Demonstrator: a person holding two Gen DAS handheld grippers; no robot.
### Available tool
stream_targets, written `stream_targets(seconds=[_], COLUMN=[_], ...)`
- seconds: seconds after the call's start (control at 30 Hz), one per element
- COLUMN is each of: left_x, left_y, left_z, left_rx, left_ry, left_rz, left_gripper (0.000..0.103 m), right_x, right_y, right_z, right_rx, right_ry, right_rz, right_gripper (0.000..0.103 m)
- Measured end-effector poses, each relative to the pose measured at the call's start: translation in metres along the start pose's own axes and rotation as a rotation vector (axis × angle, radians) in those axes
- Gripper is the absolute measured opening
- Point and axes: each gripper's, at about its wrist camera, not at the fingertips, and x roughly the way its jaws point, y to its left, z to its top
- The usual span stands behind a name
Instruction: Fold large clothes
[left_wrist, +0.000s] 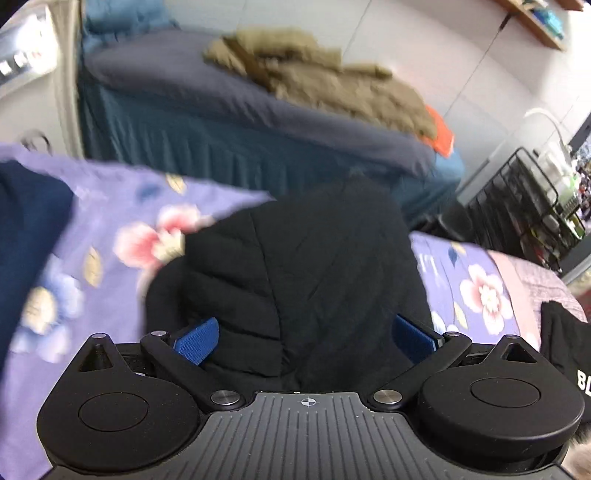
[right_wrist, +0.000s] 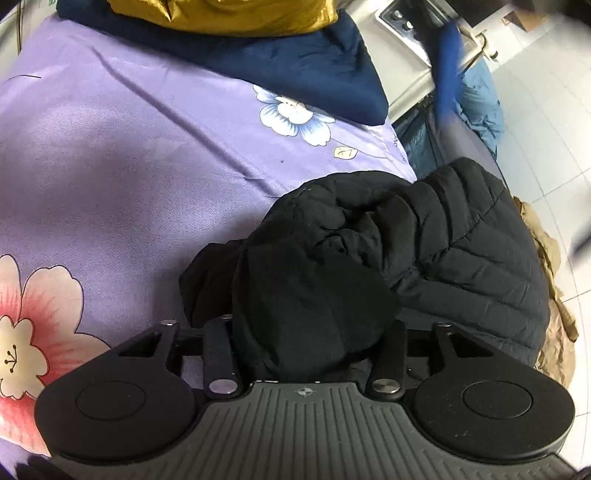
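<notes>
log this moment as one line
left gripper: shut on black quilted puffer jacket | right gripper: shut on jacket | surface: purple floral bedsheet

Black grippers, blue ribbed fingers

Your quilted jacket is black all over, its stitched channels the only pattern. Under it you have a lilac sheet printed with pink-and-cream and pale blue-and-white flowers. Beyond the jacket on that sheet lies a navy cloth with a mustard-gold one on top. Your left tongs show blue textured pads on black arms. Past the jacket, the other bed is slate grey over teal, carrying an olive-tan garment.
</notes>
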Motion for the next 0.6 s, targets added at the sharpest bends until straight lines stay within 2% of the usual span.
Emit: stream_targets(seconds=[0.07,0.1,0.17,0.27,0.37,0.47,0.53,0.6], left_x=[0.030,0.043,0.049,0.049,0.025,-0.008,-0.022,-0.026], left_y=[0.001,0.005,0.013,0.015,0.006,-0.017,-0.040,-0.061], left_z=[0.000,-0.002,-0.006,-0.007,-0.006,-0.011,-0.022,-0.040], left_rx=[0.023,0.024,-0.017,-0.005,-0.020,0.010,0.080,0.204], left_ry=[0.070,0.105,0.109,0.105,0.080,-0.008,-0.019,-0.007], left_rz=[0.110,0.128,0.111,0.105,0.123,0.097,0.071,0.117], left_gripper=[0.103,0.103,0.103,0.103,0.103,0.103,0.103,0.103], right_x=[-0.010,-0.014,-0.033,-0.072,-0.102,-0.107,-0.097,-0.080], right_y=[-0.002,-0.005,-0.008,-0.024,-0.063,-0.114,-0.139,-0.155], right_z=[-0.004,-0.006,-0.015,-0.038,-0.071,-0.110,-0.135,-0.158], right_rx=[0.005,0.010,0.038,0.155,0.405,0.721,0.907,1.048], right_ry=[-0.018,-0.032,-0.064,-0.106,-0.128,-0.130,-0.132,-0.104], right_rz=[0.018,0.036,0.063,0.105,0.142,0.209,0.285,0.300], right_gripper=[0.073,0.085,0.088,0.088,0.089,0.092,0.092,0.090])
